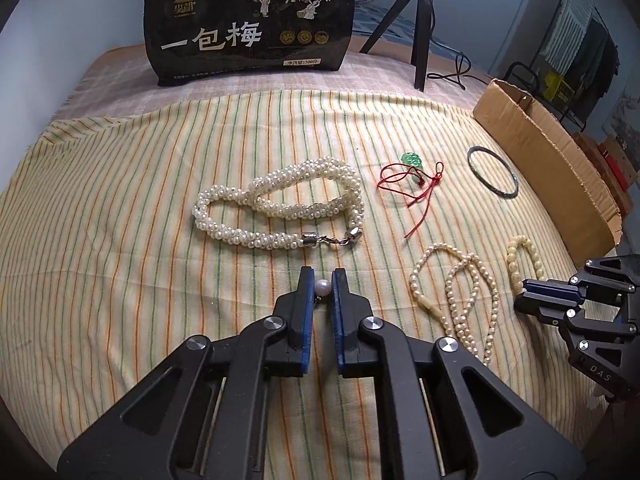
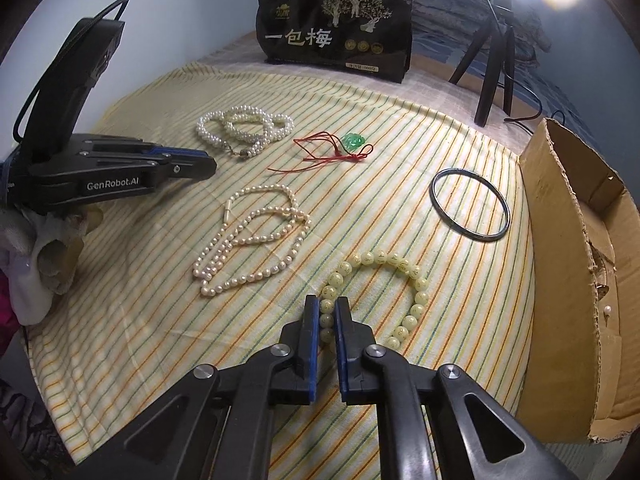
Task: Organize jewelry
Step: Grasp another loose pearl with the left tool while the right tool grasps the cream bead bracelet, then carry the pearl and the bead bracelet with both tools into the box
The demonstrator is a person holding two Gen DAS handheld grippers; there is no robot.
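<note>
My left gripper (image 1: 322,276) is shut on a single pearl earring (image 1: 322,287), held just above the striped cloth; it also shows at the left of the right wrist view (image 2: 208,162). My right gripper (image 2: 326,305) is shut on the yellow-green bead bracelet (image 2: 412,276) lying on the cloth; the bracelet also shows in the left wrist view (image 1: 516,256). A thick pearl rope necklace (image 1: 280,204) lies ahead of the left gripper. A thin pearl strand (image 2: 256,236), a green pendant on red cord (image 2: 352,141) and a dark bangle (image 2: 470,206) lie between.
An open cardboard box (image 2: 568,264) stands along the right edge with a small pearl piece (image 2: 607,310) inside. A black snack bag (image 2: 336,26) stands at the back. A black tripod (image 2: 494,64) stands at the back right.
</note>
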